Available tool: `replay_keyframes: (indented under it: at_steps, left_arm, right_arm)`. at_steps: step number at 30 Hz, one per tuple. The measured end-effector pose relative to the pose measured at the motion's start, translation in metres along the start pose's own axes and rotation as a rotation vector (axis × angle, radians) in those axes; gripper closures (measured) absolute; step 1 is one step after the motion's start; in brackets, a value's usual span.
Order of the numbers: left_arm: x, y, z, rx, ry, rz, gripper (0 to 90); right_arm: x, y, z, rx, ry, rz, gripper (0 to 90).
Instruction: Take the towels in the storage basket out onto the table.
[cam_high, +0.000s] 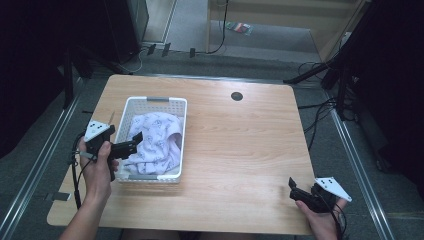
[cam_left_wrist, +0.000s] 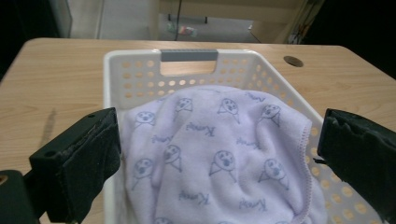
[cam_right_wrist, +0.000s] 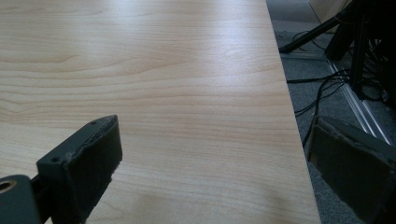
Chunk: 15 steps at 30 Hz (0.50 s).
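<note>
From above, a white perforated basket (cam_high: 176, 106) sits on the left half of the wooden table (cam_high: 240, 145), and a pale lilac cloth (cam_high: 157, 140) printed with small figures lies bunched inside it, filling most of the space. The left gripper (cam_high: 131, 145) is held in a hand at the basket's near left corner, its black jaws reaching over the rim above the cloth; from this height I cannot tell whether they touch the fabric. The right gripper (cam_high: 296, 189) is well apart from all that, held low at the table's near right corner over bare wood. In the left gripper view, the left gripper (cam_left_wrist: 219, 154) has its two padded jaws spread wide, one at each side of the picture, with the cloth (cam_left_wrist: 219, 158) heaped between and beyond them inside the basket (cam_left_wrist: 112, 84); nothing is clamped. The basket's grey handle (cam_left_wrist: 189, 55) sits on the far wall, and the table (cam_left_wrist: 51, 88) runs around it. In the right gripper view, the right gripper (cam_right_wrist: 210, 163) is also spread wide and holds nothing, one jaw over the table (cam_right_wrist: 154, 70) and the other past its edge, above grey floor (cam_right_wrist: 327, 100) with cables.
</note>
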<state>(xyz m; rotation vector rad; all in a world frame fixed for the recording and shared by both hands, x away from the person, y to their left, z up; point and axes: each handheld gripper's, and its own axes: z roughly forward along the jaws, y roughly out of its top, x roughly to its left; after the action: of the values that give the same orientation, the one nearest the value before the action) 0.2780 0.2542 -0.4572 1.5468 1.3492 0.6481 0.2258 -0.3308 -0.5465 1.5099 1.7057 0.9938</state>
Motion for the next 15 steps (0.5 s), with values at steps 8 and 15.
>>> replay_keyframes:
  at_steps: [8, 15]
  left_arm:
    - [-0.008, 0.003, 0.027, 0.034, -0.033, -0.042, 0.0]
    - [-0.015, 0.002, 0.056, 0.074, 0.007, -0.057, 0.0]
  right_arm:
    - [0.000, 0.000, 0.000, -0.001, 0.002, 0.000, 3.2]
    - [0.000, 0.000, 0.000, 0.000, 0.002, 0.002, 3.4]
